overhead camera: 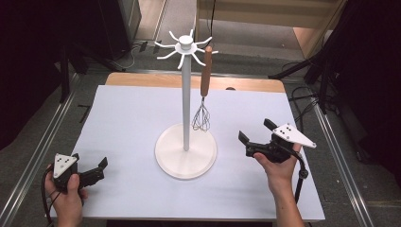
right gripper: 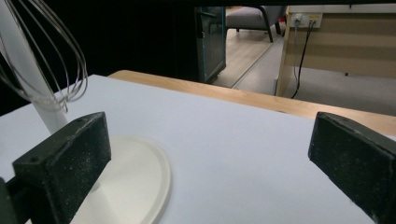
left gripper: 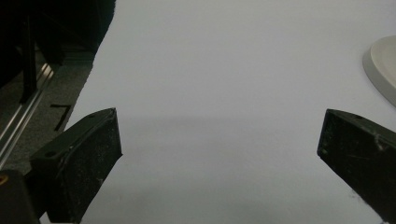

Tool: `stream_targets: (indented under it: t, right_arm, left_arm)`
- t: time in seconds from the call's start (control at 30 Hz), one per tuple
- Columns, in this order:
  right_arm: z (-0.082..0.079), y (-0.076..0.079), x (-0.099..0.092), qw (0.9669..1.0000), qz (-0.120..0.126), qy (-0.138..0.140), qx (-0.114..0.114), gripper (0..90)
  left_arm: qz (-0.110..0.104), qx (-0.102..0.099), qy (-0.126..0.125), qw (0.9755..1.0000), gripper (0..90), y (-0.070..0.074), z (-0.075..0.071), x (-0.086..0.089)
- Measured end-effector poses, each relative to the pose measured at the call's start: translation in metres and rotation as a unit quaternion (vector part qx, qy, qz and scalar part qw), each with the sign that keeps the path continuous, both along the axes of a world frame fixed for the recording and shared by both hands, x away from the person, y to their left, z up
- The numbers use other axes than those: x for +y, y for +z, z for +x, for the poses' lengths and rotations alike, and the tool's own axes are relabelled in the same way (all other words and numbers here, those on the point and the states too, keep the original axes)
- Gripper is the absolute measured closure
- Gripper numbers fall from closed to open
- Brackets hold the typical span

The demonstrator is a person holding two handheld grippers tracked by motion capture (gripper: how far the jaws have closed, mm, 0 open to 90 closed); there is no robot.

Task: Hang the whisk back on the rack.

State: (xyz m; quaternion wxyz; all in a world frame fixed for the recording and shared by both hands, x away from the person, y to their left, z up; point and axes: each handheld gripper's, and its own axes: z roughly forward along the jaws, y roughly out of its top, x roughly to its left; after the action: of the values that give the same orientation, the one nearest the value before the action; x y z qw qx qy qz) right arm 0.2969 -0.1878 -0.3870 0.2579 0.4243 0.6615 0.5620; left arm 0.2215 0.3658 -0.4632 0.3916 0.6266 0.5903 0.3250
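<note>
A white hook stand (overhead camera: 186, 97) rises from a round base (overhead camera: 186, 156) in the middle of the table. A whisk (overhead camera: 204, 90) with a brown wooden handle hangs from one of its top hooks, wires down, just above the base. My right gripper (overhead camera: 257, 131) is open to the right of the base, low over the table, nothing between its jaws. In the right gripper view the whisk wires (right gripper: 56, 70) and the pole (right gripper: 32, 93) stand at the left. My left gripper (overhead camera: 97, 171) rests open at the table's front left, empty.
A white sheet (overhead camera: 132, 118) covers the table, with a wooden strip (overhead camera: 142, 80) showing along the far edge. Metal rails (overhead camera: 42, 142) run along both sides. Dark stands and cables (overhead camera: 326, 71) crowd the floor beyond the right side.
</note>
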Motion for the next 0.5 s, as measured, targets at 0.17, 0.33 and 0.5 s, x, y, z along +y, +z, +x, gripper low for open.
stream_targets:
  t: [0.17,0.33,0.5]
  right_arm:
    - [-0.004,-0.014,-0.005,0.9998,-0.014,-0.006,0.013,0.0]
    - [-0.008,-0.024,-0.011,0.9996,-0.012,-0.015,0.019,0.0]
    - [-0.012,-0.032,-0.020,0.9993,-0.015,-0.024,0.024,0.0]
  left_arm:
    - [0.000,-0.001,0.000,1.0000,0.2,0.000,0.000,0.000]
    - [0.000,-0.001,0.000,1.0000,0.2,0.000,0.000,0.000]
    - [0.002,-0.001,0.000,1.0000,0.2,0.000,0.000,-0.001]
